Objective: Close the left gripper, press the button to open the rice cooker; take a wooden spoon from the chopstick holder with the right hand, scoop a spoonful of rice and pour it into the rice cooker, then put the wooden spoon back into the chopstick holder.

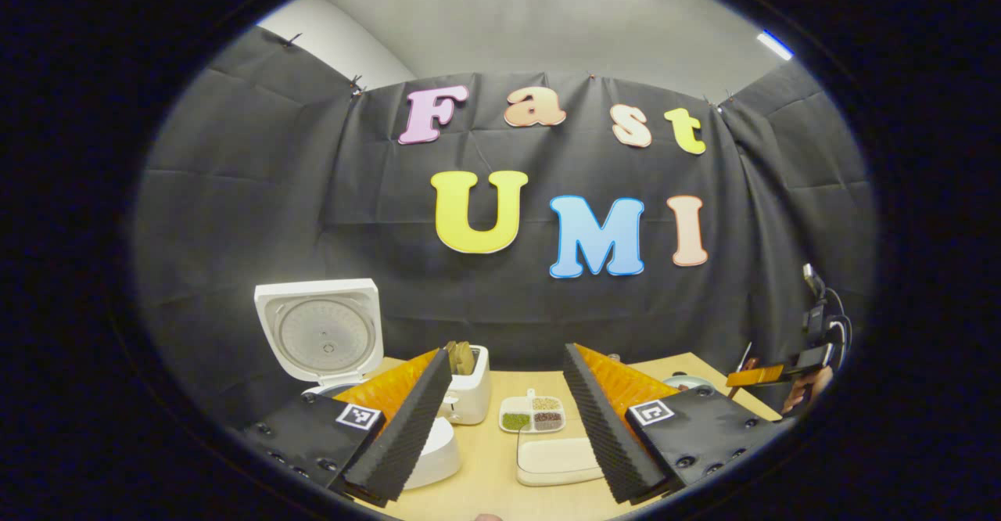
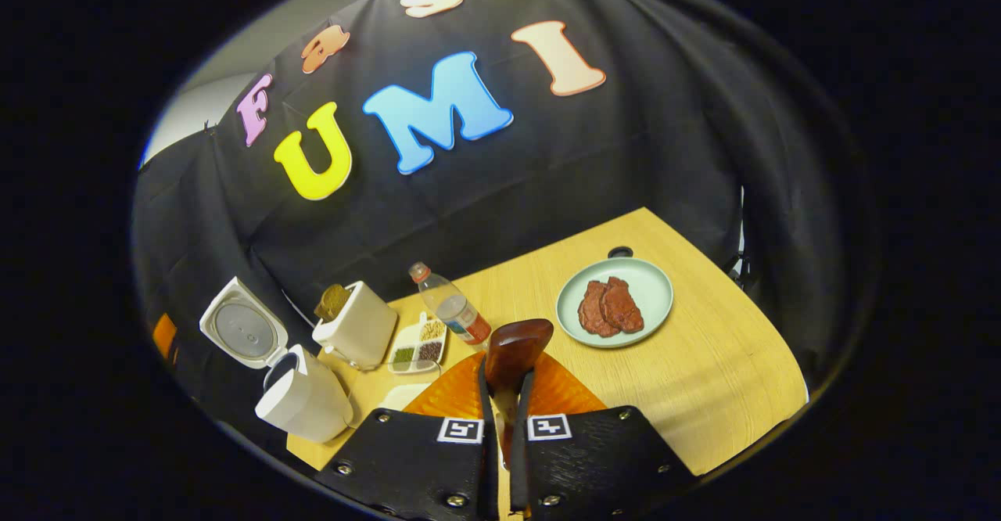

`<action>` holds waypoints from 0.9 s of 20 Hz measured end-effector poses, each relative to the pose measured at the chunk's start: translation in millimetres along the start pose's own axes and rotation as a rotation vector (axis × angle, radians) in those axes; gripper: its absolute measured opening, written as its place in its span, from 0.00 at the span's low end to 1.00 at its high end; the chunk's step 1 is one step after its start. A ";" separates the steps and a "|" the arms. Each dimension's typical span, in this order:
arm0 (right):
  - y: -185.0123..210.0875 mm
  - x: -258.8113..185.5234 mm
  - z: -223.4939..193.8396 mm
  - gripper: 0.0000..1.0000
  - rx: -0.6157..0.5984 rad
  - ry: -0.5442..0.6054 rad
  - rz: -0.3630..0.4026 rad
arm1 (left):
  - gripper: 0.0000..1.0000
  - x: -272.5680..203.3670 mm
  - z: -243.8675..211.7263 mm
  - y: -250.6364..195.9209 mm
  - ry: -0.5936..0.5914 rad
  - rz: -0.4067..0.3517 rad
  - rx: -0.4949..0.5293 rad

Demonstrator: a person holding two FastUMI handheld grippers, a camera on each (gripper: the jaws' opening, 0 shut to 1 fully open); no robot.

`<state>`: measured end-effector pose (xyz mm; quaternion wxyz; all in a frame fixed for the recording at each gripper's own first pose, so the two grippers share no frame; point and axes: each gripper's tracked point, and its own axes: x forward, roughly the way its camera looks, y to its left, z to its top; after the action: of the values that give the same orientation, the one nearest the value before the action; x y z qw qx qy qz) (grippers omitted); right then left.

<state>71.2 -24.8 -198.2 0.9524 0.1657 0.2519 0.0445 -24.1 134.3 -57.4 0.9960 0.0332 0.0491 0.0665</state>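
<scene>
The white rice cooker stands at the table's left with its lid raised upright. My left gripper hovers open in front of it, nothing between its fingers. In the right gripper view the cooker sits low on the left, lid open. My right gripper is shut on the wooden spoon, whose dark brown bowl pokes out above the fingertips, high over the table. That gripper also shows far right in the left gripper view, held by a hand.
A white box-shaped holder with brown pieces sticking out stands by the cooker. Beside it are a divided dish of grains, a flat white tray and a lying bottle. A green plate with meat sits farther right on the wooden table.
</scene>
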 end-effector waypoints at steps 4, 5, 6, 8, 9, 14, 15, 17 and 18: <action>59.3 -4.6 23.7 0.06 -0.008 -0.073 0.063 | 0.99 -3.5 -7.0 18.6 0.000 -0.035 0.011; 73.4 0.5 21.8 0.06 -0.019 -0.075 0.081 | 0.99 -3.5 -8.6 23.9 0.003 -0.038 0.015; 86.9 8.6 17.8 0.06 -0.034 -0.073 0.091 | 0.99 -5.6 -9.7 28.4 0.007 -0.043 0.018; 110.0 25.7 7.0 0.06 -0.080 -0.070 0.095 | 0.99 -7.3 -15.9 36.6 0.008 -0.055 0.021; 119.5 36.2 -0.7 0.06 -0.110 -0.070 0.093 | 1.00 -8.5 -14.4 41.0 0.003 -0.059 0.024; 150.2 87.3 -46.1 0.06 -0.222 -0.041 0.054 | 0.99 -15.8 -17.5 68.2 -0.005 -0.070 0.025; 150.8 96.2 -54.6 0.06 -0.244 -0.042 0.036 | 0.99 -18.7 -17.5 74.8 -0.008 -0.070 0.029; 148.5 110.4 -65.8 0.06 -0.275 -0.049 -0.003 | 0.99 -21.3 -21.1 86.1 -0.005 -0.067 0.040; 148.6 117.1 -70.8 0.06 -0.290 -0.052 -0.014 | 0.99 -20.8 -24.0 89.9 -0.001 -0.066 0.041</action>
<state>137.8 155.5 -260.3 0.9728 0.0254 0.2194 0.0694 -58.7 221.8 -72.7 0.9968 0.0521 0.0512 0.0324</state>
